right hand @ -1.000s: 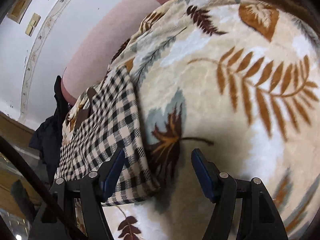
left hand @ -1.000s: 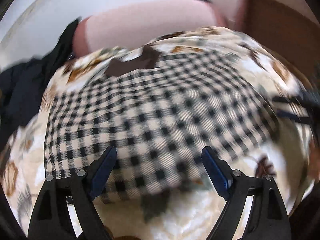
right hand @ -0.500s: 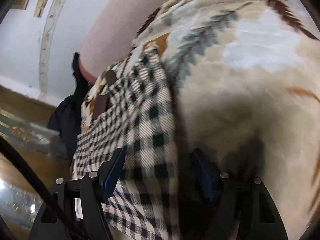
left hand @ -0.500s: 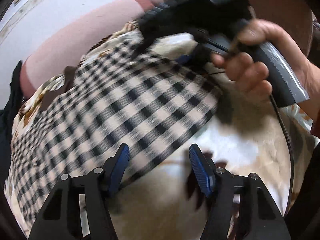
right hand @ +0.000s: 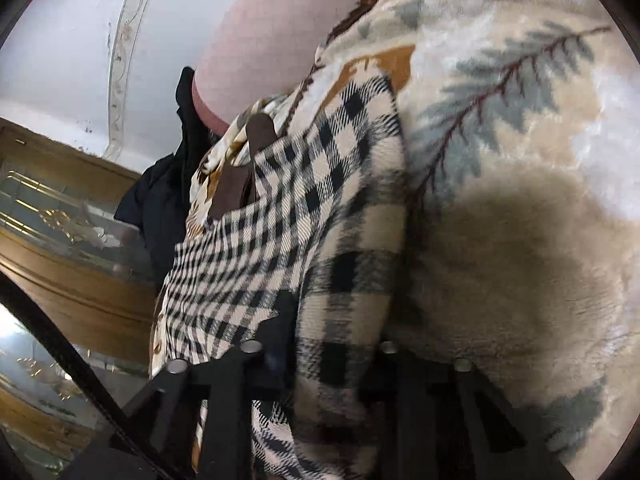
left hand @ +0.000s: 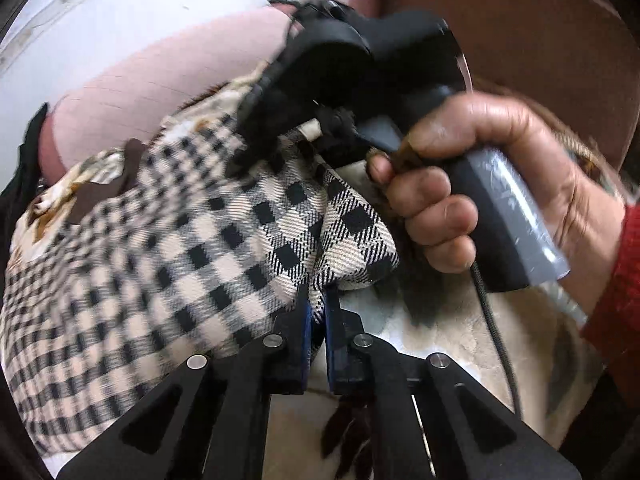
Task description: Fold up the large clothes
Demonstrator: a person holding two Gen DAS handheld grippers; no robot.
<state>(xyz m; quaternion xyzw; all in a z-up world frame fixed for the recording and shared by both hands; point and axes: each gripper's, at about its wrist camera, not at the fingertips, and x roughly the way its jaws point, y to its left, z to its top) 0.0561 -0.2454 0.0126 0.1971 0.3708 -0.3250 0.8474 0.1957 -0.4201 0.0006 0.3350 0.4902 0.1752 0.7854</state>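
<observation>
A black-and-cream checked garment (left hand: 168, 264) lies spread on a leaf-patterned blanket (left hand: 432, 360). My left gripper (left hand: 316, 312) is shut on the garment's near corner, pinching a fold between its blue pads. My right gripper (left hand: 264, 148), held by a bare hand (left hand: 480, 184), presses on the garment's far edge in the left wrist view. In the right wrist view the checked cloth (right hand: 320, 240) runs between the right gripper's fingers (right hand: 276, 344) and hides the gap, so their closure is unclear.
A pink bolster (left hand: 160, 92) lies beyond the blanket against a white wall (right hand: 60, 60). A dark garment (right hand: 160, 200) hangs off the bed's left side. A wooden and glass cabinet (right hand: 60, 248) stands at the left. A brown headboard (left hand: 520, 40) is at the right.
My left gripper has closed on the garment's corner. My right gripper has pushed forward onto the garment's edge, and cloth now covers the space between its fingers.
</observation>
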